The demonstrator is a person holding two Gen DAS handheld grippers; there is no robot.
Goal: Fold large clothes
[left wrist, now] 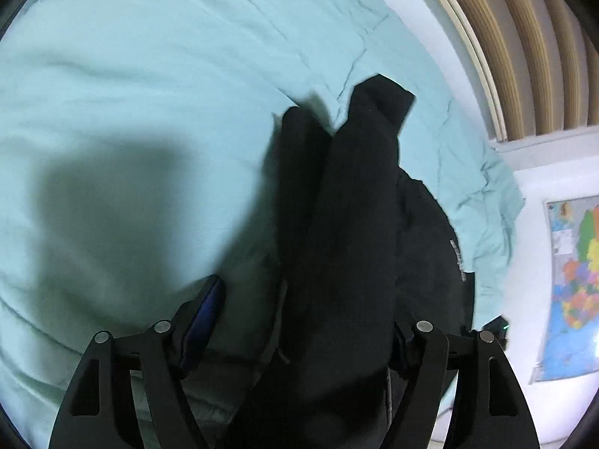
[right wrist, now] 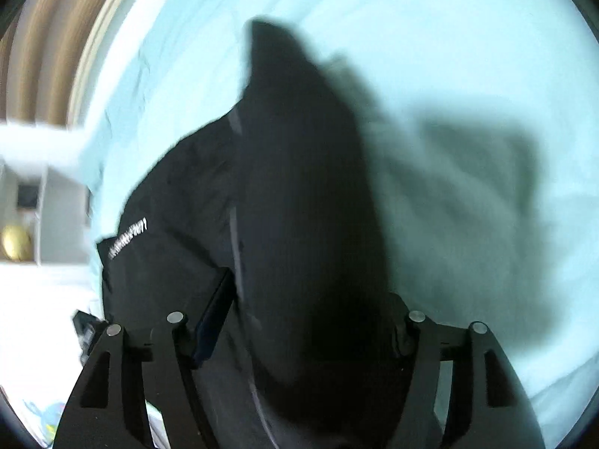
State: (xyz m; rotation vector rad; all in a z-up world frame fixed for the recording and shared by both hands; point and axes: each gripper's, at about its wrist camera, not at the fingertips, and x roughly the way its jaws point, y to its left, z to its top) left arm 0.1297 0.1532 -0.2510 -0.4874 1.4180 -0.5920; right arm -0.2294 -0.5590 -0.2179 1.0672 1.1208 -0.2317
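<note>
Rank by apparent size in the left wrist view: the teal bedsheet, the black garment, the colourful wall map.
1. Teal bedsheet, fills most of the view.
2. Black garment, though it hangs close to the camera, which inflates it.
3. Colourful wall map, partly cut off at the edge.

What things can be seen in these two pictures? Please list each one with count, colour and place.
garment: one, black with small white lettering, on the bed, a fold rising between each gripper's fingers
sheet: one, light teal, covering the bed
curtain: one, tan, behind the bed
map: one, multicoloured, on the white wall, left wrist view
left gripper: one, black, open around the fabric
right gripper: one, black, open around the fabric
</note>
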